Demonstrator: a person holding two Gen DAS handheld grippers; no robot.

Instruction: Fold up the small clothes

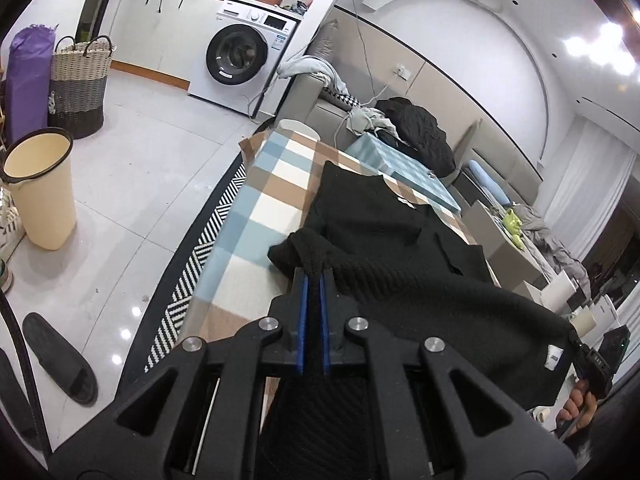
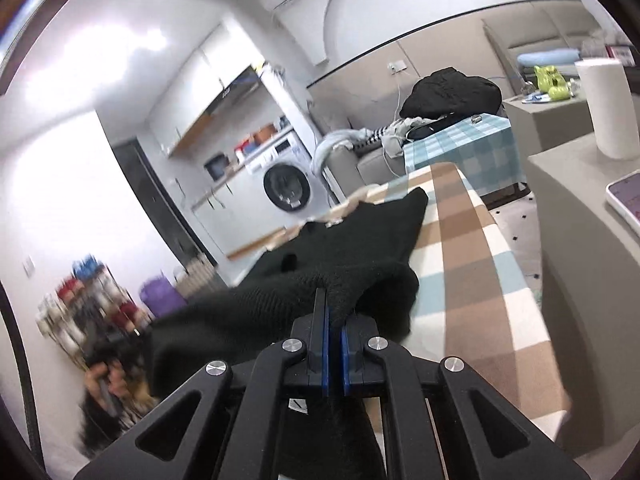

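Left claw (image 1: 314, 276): blue pads together, clamped on a bunched edge of the black knit garment (image 1: 380, 232). Right claw (image 2: 334, 304): pads together, clamped on another bunched edge of the same garment. Garment: near hem lifted between the 2 claws, far part lying on the checked counter (image 1: 256, 216). Beyond: washing machine (image 1: 240, 60), woven basket (image 1: 80, 84), cream bin (image 1: 40, 188), paper roll (image 2: 608, 108).

Garment (image 1: 384, 240): black ribbed knit cloth, matt.
Table cover (image 1: 272, 200): checked woven cloth, matt.
Gripper pads (image 1: 303, 320): blue, smooth; frame black matt plastic, bright metal pins.
Floor (image 1: 152, 168): glossy tile.
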